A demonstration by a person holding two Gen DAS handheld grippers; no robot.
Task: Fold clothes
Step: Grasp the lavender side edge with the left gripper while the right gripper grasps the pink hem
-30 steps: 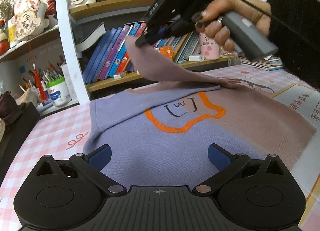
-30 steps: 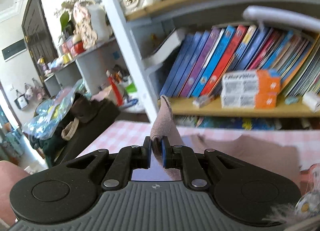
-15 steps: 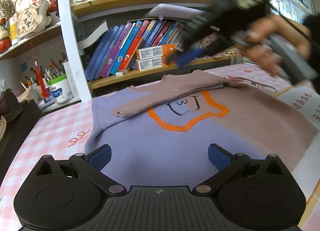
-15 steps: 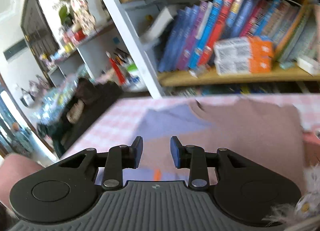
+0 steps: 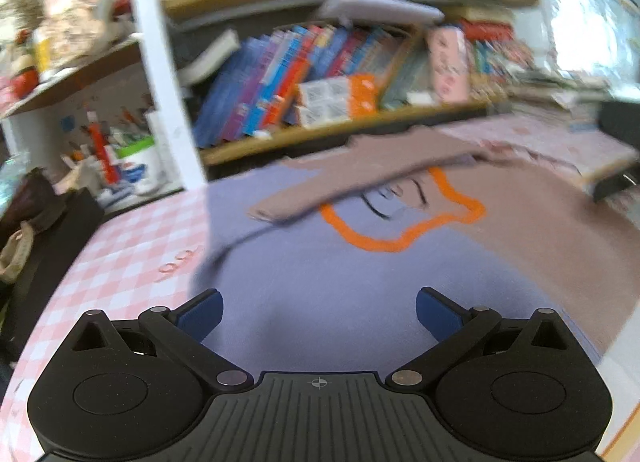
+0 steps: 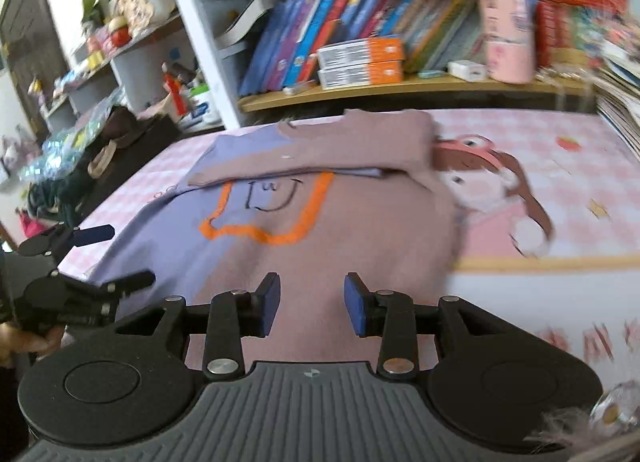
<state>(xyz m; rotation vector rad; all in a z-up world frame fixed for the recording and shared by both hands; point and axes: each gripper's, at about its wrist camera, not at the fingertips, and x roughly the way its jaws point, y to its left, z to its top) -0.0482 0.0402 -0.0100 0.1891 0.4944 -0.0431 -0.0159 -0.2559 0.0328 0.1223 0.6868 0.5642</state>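
From the left wrist, the left gripper (image 5: 318, 312) stands with its blue-padded jaws spread wide and nothing between them, low over the near part of the knitted sweater (image 5: 320, 274), half lilac and half dusty pink. The sweater lies flat on the pink-and-white checked tablecloth (image 5: 120, 258), apparently spread so that it can be folded in stages. Its pink sleeve (image 5: 360, 178) lies slantwise across the chest toward 10 o'clock, covering the top of the orange star outline with a drawn face (image 5: 404, 218); this looks like the first fold already laid. Behind, at 12 o'clock, runs a wooden bookshelf of upright coloured books (image 5: 280, 78).

From the right wrist, the right gripper (image 6: 312, 300) is released: its jaws have just been opening, and they now stand partly apart with no cloth pinched, above the pink half of the sweater near its lower edge. The folded sleeve lies at 12 o'clock, well apart from it. At 9 o'clock the left gripper shows over the lilac side, jaws apart. To the right, at 2 o'clock, a cartoon girl print on the tablecloth (image 6: 500, 190) lies bare. Both grippers seem placed ready for the next fold.
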